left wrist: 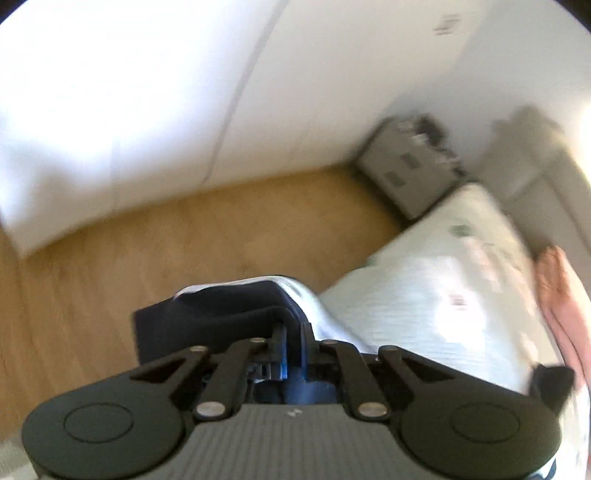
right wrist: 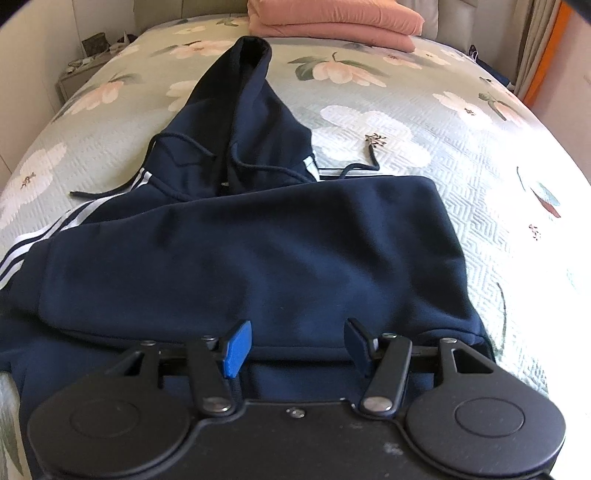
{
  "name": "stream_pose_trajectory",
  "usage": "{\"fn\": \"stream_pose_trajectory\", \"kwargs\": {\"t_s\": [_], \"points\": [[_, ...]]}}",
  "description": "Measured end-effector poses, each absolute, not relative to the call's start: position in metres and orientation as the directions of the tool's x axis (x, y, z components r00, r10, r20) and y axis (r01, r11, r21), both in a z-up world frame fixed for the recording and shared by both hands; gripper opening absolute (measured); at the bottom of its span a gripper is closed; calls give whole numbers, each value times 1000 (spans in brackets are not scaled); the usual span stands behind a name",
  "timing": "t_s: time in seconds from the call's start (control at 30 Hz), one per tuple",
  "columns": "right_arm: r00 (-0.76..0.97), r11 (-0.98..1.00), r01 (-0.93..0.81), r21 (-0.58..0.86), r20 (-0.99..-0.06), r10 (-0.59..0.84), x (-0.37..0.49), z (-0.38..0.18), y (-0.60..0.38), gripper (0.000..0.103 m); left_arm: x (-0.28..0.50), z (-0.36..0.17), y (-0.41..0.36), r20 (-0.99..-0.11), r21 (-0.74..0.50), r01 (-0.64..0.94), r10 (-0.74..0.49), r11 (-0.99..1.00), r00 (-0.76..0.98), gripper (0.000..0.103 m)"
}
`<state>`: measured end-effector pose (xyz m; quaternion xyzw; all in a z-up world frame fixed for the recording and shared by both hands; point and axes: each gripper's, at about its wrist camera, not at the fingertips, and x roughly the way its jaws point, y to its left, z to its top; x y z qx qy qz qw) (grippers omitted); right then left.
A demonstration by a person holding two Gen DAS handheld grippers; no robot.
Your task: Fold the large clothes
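A navy hoodie (right wrist: 258, 251) with white stripes lies on the flowered bed (right wrist: 424, 122), hood toward the far end, one sleeve folded across its body. My right gripper (right wrist: 295, 345) hovers open over the hoodie's near hem, and its blue pads (right wrist: 236, 347) stand wide apart with nothing between them. In the left wrist view, my left gripper (left wrist: 293, 332) is shut on a bunch of navy fabric with a white stripe, the hoodie sleeve (left wrist: 221, 310). The sleeve is lifted beyond the bed's edge, over the floor. The left wrist view is blurred.
A folded pink blanket (right wrist: 332, 22) lies at the head of the bed. A grey nightstand (left wrist: 406, 173) stands beside the bed (left wrist: 424, 295), against the white wall. Wooden floor (left wrist: 184, 240) and a white wardrobe (left wrist: 110, 110) lie to the left. Curtains (right wrist: 535, 44) hang at the far right.
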<state>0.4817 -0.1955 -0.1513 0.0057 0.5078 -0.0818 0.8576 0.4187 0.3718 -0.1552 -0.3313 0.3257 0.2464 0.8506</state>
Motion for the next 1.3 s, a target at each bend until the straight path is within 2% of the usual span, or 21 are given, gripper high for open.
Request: {"fn": "stream_pose_trajectory", "kwargs": {"t_s": [0.13,0.23,0.3,0.33,0.37,0.4,0.43,0.47,0.57,0.7,0.77,0.9,1.13,1.3], "points": [[472,988,149,-34,-876,-101,474,-146,-210,69,424,-80,280,-596,-326,-437,177,838,783,7],[475,989,149,-4,-877,-75,468,-139,-222,69,432,-45,195,-526,-300,-240,50,923,849,7],[481,989,147,8,-874,-65,463,-135,-232,69,440,-38,128,-512,-276,-93,-65,957,857,11],[483,990,144,10,-873,-61,462,-133,-236,69,444,-42,98,-519,-267,-22,-124,964,846,16],[485,990,141,11,-873,-60,460,-131,-241,69,451,-52,63,-542,-261,62,-199,963,816,31],[485,990,141,8,-872,-62,459,-130,-246,69,458,-66,34,-574,-256,113,-245,960,781,52],[485,990,141,4,-872,-66,459,-129,-251,69,464,-85,6,-611,-233,136,-254,963,750,59],[486,990,139,2,-871,-67,459,-128,-256,69,468,-102,-14,-645,-202,151,-247,968,723,59],[493,992,124,19,-869,-45,461,-125,-266,69,471,-142,-44,-762,-103,205,-210,973,612,47],[505,992,50,119,-860,78,473,-129,-261,69,454,-159,-20,-799,-141,157,-206,978,565,49],[511,982,11,188,-846,156,484,-135,-254,71,442,-162,-10,-825,-121,120,-168,985,540,49],[500,958,-10,287,-828,253,516,-155,-241,81,441,-156,9,-842,-77,64,-100,995,530,49],[468,909,-6,417,-802,371,577,-190,-250,82,457,-158,22,-842,-71,-6,-57,997,536,49],[404,825,-52,563,-744,533,590,-216,-252,81,469,-162,18,-837,-89,1,-75,996,541,50]]}}
